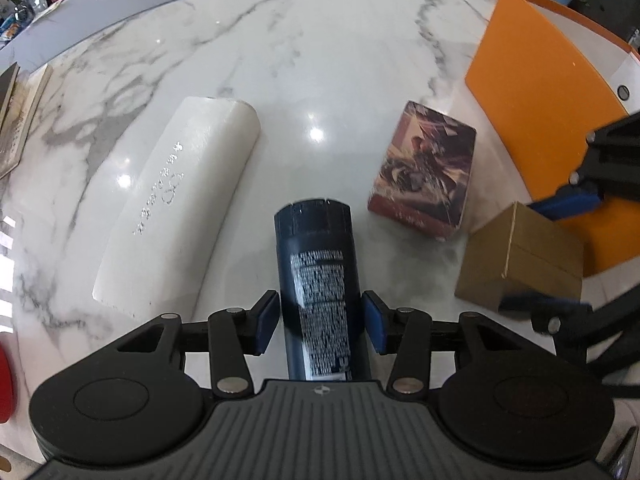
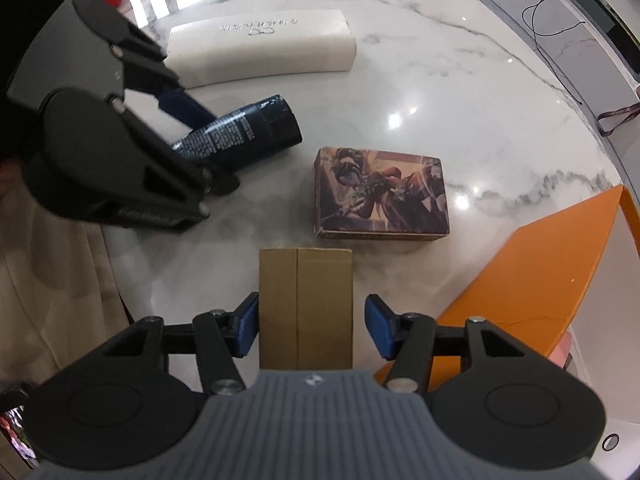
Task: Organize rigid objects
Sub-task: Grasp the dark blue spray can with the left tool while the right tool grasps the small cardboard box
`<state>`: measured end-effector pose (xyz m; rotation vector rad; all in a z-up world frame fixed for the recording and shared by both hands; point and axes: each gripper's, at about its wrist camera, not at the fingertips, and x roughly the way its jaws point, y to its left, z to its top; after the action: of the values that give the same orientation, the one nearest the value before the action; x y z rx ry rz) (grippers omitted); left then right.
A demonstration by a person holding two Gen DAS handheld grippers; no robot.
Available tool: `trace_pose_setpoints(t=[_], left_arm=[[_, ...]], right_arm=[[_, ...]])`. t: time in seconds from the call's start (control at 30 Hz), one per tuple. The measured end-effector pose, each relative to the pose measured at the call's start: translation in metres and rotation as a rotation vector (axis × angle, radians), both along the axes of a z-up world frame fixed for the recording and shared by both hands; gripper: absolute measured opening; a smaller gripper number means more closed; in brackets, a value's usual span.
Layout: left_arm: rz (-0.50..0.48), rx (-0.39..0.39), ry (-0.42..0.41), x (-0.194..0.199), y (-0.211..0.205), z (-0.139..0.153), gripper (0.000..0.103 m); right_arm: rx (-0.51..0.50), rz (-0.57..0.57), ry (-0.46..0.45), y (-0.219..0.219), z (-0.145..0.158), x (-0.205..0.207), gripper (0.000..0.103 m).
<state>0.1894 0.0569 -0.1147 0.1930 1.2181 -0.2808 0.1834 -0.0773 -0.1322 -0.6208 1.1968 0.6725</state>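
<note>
A dark blue bottle [image 1: 316, 248] with white print lies on the marble table [image 1: 320, 60], its cap pointing away. My left gripper [image 1: 320, 312] straddles it, blue pads close on both sides with barely a gap, not pressing. A small brown cardboard box [image 2: 306, 304] rests on the table between the pads of my right gripper [image 2: 314, 324]. The left pad is against the box and the right pad stands clear, so the gripper is open. A picture-printed box [image 2: 380, 196] lies just beyond, and a long white case [image 2: 264, 50] lies further back.
An open orange box [image 2: 532, 280] stands at the right, close to the cardboard box. Books [image 1: 16, 120] lie at the table's left edge, a red object [image 1: 6, 384] sits near the left rim. A black cable [image 2: 560, 12] lies past the table's far edge.
</note>
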Motion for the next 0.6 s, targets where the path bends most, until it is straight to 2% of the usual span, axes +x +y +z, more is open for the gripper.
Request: trace_pose_setpoints(t=[0.1,0.2,0.37,0.6], left_arm=[[0.002,0.002,-0.015,0.0,-0.002,0.0,0.05],[0.001,-0.002,-0.025,0.0,-0.004,-0.001,0.049],[0.008,-0.003,-0.028,-0.004,-0.005,0.0,0.048],[-0.02,-0.023,-0.105,-0.022,-0.007,0.018,0.048]], right_arm=[[0.001,0.0,0.004,0.0,-0.002,-0.001,0.055],[0.005,0.0,0.013,0.0,-0.005,0.0,0.047],[0.01,-0.008,0.007,0.0,-0.004,-0.004,0.046],[0.029,-0.007,-0.046,0.002,0.007,-0.013,0.045]])
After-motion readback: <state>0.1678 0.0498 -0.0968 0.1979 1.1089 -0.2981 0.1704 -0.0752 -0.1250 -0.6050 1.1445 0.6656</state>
